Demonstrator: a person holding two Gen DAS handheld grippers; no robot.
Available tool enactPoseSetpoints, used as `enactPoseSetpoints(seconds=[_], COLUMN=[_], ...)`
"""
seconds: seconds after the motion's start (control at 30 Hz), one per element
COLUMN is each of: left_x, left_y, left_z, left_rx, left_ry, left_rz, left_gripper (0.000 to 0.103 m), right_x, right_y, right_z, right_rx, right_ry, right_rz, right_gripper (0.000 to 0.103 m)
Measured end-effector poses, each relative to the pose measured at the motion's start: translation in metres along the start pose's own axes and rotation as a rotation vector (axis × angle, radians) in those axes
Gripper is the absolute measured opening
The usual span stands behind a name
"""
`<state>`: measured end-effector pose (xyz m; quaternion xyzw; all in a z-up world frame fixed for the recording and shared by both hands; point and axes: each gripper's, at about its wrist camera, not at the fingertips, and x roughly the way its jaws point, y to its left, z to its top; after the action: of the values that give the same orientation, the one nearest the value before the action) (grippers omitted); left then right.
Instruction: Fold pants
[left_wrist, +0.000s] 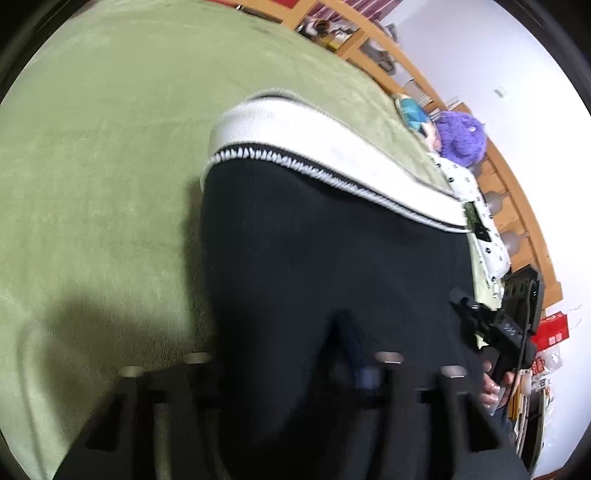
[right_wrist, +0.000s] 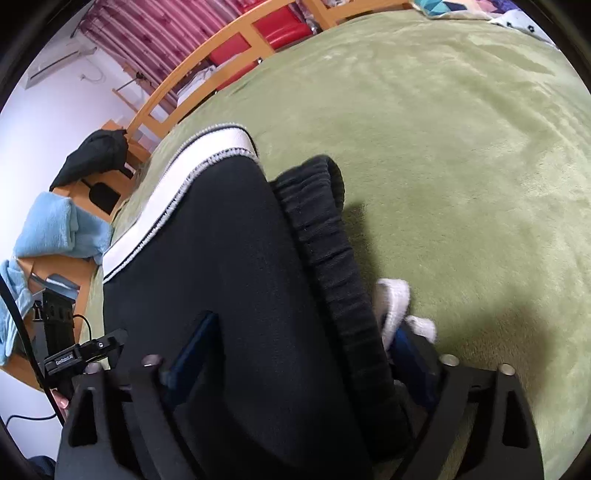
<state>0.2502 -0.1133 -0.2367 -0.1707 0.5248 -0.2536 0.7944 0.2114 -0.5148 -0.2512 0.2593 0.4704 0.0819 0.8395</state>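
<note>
1. A green blanket (left_wrist: 92, 166) is spread over the bed, and the black pants (left_wrist: 314, 258) are laid on it, with the white side stripe (left_wrist: 295, 136) showing along the far edge.
2. The left gripper (left_wrist: 358, 373) is buried in black fabric at the bottom of the left wrist view. One blue pad (left_wrist: 364, 374) is seen poking out of a fold, so the cloth looks pinched, but how far the fingers are closed can't really be told since they're mostly covered.
3. Off to the right in that view, the right gripper (left_wrist: 495, 325) is seen at the other edge of the pants.
4. In the right wrist view, the right gripper is clamped around a thick bundle: the ribbed waistband (right_wrist: 325, 251) and a white drawstring (right_wrist: 395, 299) are caught between its blue pads (right_wrist: 192, 350).
5. A wooden bed frame (right_wrist: 184, 85) and a blue towel (right_wrist: 55, 229) are visible beyond the bed.
</note>
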Motion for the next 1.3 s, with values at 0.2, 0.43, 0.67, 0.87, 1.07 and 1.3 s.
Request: enactPoseSetpoints(seconds=[0.2, 0.43, 0.67, 0.87, 1.07, 1.3], left_x=[-0.041, -0.110, -0.135, -0.126, -0.150, -0.164], left_y=[-0.005, 0.037, 0.115, 0.143, 0.128, 0.135], left_z=[0.017, 0.063, 0.079, 0.061, 0.038, 0.013], left_rx=[0.066, 0.062, -0.019, -0.076, -0.016, -0.076], left_ry=[-0.055, -0.144, -0.111, -0.094, -0.155, -0.167], left_rz=[-0.083, 0.002, 0.159, 0.298, 0.272, 0.190], left_gripper=[0.020, 0.018, 0.021, 0.031, 0.052, 0.052], right_x=[-0.040, -0.025, 0.044, 0.065, 0.029, 0.083], right_y=[0.036, 0.099, 0.168, 0.175, 0.200, 0.217], right_z=[0.001, -0.002, -0.008, -0.010, 0.002, 0.036], right_rx=[0.012, 0.039, -0.009, -0.126, -0.247, -0.289], right_ry=[-0.134, -0.120, -0.073, 0.044, -0.098, -0.055], right_rz=[-0.001, 0.095, 0.176, -0.005, -0.074, -0.128], right_gripper=[0.033, 0.027, 0.028, 0.052, 0.052, 0.017])
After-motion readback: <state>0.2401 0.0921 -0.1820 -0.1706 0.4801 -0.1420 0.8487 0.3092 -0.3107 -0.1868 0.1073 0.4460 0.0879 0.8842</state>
